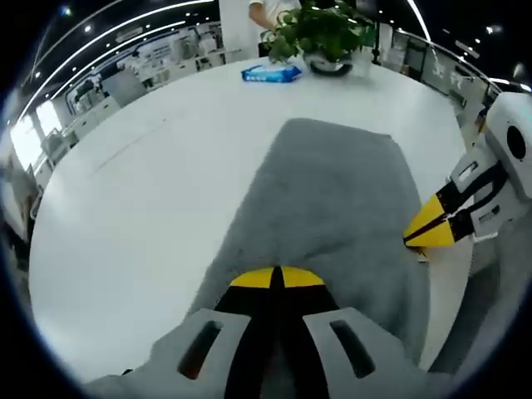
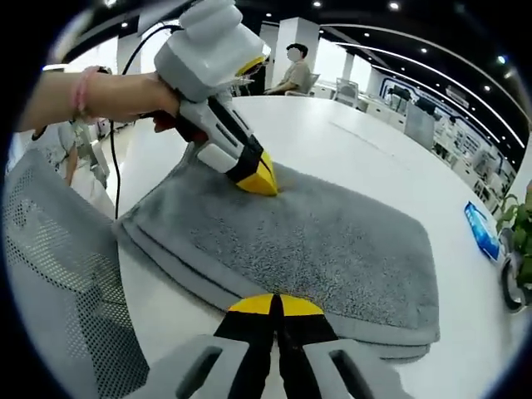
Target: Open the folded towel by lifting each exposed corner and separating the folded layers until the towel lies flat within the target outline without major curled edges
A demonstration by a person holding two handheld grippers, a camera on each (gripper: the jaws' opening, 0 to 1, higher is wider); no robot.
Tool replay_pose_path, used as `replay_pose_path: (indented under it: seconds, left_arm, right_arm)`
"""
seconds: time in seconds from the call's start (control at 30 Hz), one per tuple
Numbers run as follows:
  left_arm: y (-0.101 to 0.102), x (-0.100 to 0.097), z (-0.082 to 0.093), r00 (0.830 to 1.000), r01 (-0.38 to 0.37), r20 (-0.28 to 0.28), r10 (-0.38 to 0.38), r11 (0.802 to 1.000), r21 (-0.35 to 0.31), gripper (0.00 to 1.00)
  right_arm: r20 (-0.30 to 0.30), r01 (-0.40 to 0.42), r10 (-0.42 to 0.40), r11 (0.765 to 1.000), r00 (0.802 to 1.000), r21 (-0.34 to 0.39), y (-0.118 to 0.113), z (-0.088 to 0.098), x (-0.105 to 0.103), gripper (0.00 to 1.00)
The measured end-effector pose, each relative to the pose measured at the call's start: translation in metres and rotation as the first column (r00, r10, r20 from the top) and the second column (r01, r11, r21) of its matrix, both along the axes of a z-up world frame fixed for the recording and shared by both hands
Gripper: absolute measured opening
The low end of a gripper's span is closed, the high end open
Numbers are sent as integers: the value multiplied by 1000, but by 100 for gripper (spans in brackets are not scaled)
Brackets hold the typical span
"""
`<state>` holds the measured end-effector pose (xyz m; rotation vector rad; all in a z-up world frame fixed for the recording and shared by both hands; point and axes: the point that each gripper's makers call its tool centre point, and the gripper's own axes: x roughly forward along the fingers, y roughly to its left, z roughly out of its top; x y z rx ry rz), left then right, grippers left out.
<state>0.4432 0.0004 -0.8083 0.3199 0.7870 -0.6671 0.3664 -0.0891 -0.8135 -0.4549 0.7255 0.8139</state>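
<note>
A grey towel, folded into several stacked layers, lies on a white round table. The left gripper, jaws closed, presses its yellow tips on the towel's far-left edge, apparently pinning or seeking an exposed layer there. The right gripper, jaws also closed with nothing between them, sits at the near edge, likely poised to take a corner of the upper layer. In the left gripper view the towel's long axis runs away toward a potted plant and a blue packet; its layered fold edges show along the near side in the right gripper view. No target outline is discernible.
</note>
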Motion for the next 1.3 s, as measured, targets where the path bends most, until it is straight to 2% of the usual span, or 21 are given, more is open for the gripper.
replay_pose_path:
  seconds: [0.37, 0.53, 1.3]
  left_arm:
    - [2, -2, -1, 999, -43, -8, 42, 998, -42, 0]
    - [1, -6, -1, 1000, -15, 4, 15, 1000, 10, 0]
    - [4, -22, -1, 999, -41, -8, 41, 999, 12, 0]
  right_arm:
    - [-8, 11, -11, 1000, 1000, -11, -1, -1, 2, 0]
    - [-5, 9, -9, 999, 1000, -33, -3, -1, 4, 0]
    - [-20, 38, -39, 998, 999, -47, -13, -1, 17, 0]
